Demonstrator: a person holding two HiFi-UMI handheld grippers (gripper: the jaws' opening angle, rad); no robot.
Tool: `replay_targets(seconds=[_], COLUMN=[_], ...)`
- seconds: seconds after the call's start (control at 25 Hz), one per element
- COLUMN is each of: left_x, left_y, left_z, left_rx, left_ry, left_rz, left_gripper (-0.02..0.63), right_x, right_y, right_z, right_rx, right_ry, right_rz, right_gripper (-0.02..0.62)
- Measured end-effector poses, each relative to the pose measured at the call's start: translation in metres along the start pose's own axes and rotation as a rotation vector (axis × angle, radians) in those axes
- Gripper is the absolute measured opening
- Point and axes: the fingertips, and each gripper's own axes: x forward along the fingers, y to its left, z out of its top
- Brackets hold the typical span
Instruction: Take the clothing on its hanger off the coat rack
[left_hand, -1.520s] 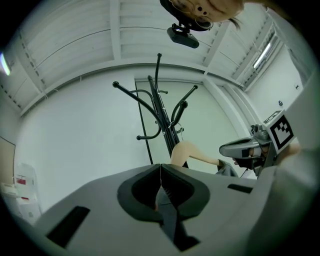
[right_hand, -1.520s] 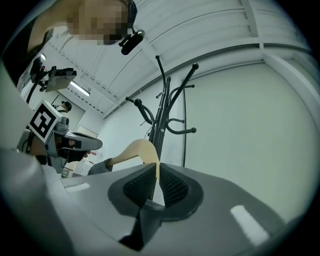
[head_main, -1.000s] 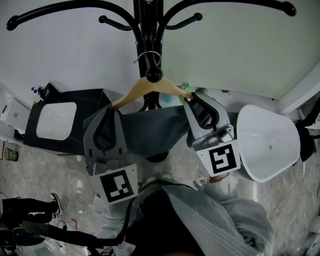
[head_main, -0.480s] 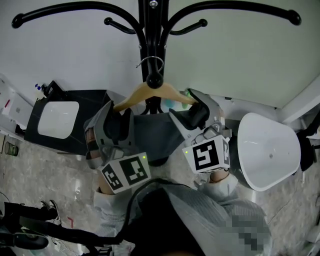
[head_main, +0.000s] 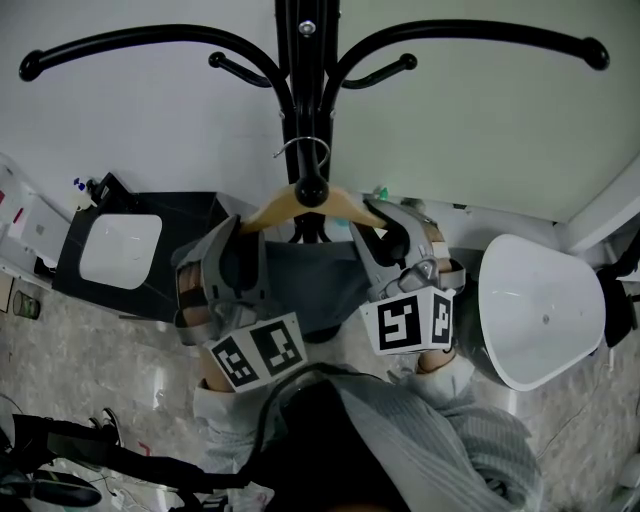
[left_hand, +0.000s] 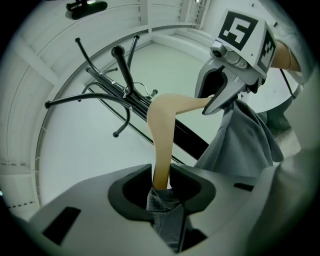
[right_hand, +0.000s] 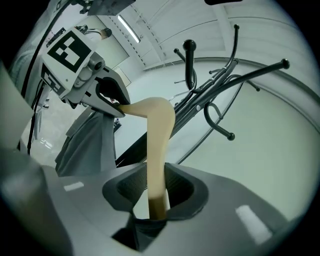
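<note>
1. While their jaws close, the left tool (left_hand: 162, 189) and right tool (right_hand: 160, 192) each straddle one arm of the pale wooden hanger (head_main: 275, 205), not yet clamped.
2. Its wire hook (head_main: 305, 150) hangs on the black coat rack (head_main: 300, 80).
3. The grey garment (head_main: 310, 275) is partly hidden behind both tools.

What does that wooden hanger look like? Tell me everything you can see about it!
The hanger is pale, smooth wood, bent like a shallow roof, with a thin metal hook looped on the black coat rack. Grey clothing hangs from it. Each end sits between a gripper's closing jaws: left gripper, right gripper. Neither seems clamped yet.
</note>
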Motion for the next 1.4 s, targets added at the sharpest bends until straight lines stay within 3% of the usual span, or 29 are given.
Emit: replay_targets(seconds=[0.32, 0.76, 1.0, 1.4], left_x=[-0.007, -0.032, -0.028, -0.026], left_y=[0.003, 0.037, 0.008, -0.084], left_z=[0.002, 0.064, 0.112, 0.176], left_rx=[0.034, 0.044, 0.036, 0.003], left_ry=[0.000, -0.145, -0.276, -0.440], left_rz=[0.019, 0.098, 0.012, -0.198], left_gripper=[0.103, 0.103, 0.103, 0.103], right_x=[-0.005, -0.054, -0.100, -0.181], right_y=[0.002, -0.049, -0.076, -0.089], right_z=[0.004, 0.036, 0.006, -0.070], right_rx=[0.063, 0.005, 0.005, 0.016], right_ry=[-0.012, -0.072, 0.038, 0.274], right_rz=[-0.002, -0.183, -0.304, -0.448], right_gripper=[0.103, 0.103, 0.103, 0.103])
